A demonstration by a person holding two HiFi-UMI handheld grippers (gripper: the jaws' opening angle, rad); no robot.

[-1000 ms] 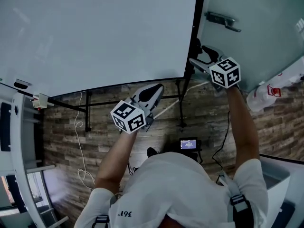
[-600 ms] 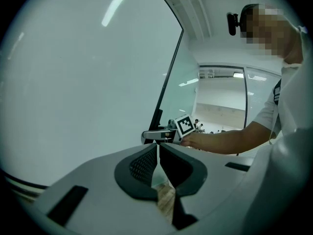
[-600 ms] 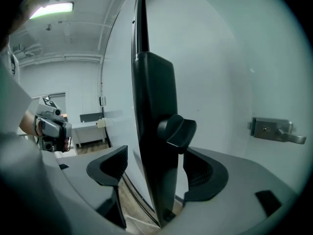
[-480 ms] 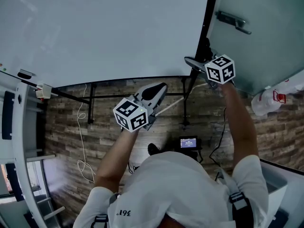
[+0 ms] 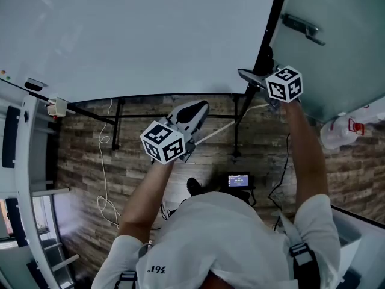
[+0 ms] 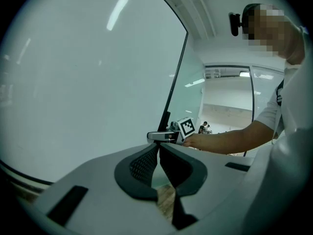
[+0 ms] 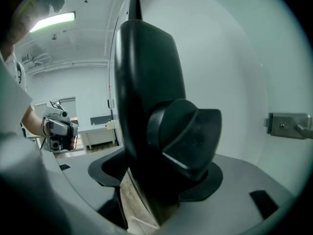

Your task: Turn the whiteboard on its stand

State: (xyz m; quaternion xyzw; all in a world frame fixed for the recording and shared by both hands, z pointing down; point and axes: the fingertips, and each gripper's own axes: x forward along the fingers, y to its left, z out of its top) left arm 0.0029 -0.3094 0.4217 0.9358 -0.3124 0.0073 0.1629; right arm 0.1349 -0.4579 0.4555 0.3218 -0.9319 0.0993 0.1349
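Observation:
The big whiteboard (image 5: 138,35) fills the top of the head view and the left of the left gripper view, whiteboard (image 6: 73,82). Its black stand post (image 5: 266,41) runs down the board's right edge. My right gripper (image 5: 249,74) is at that post. In the right gripper view the post (image 7: 142,82) and a black knob (image 7: 188,131) stand between the spread jaws. A strip of floor shows between the left pad (image 7: 107,168) and the post. My left gripper (image 5: 198,108) hangs below the board's lower edge, shut and empty, its tips (image 6: 159,148) together.
A glass door with a metal handle (image 5: 304,27) stands right of the post. The stand's black crossbars (image 5: 120,122) lie low over the wood floor. A white cable (image 5: 102,185), a small screen device (image 5: 239,180) and a white container (image 5: 349,128) are nearby.
My right gripper has come down and in against the stand post. The board's right edge has shifted right in the head view. The left gripper has barely moved.

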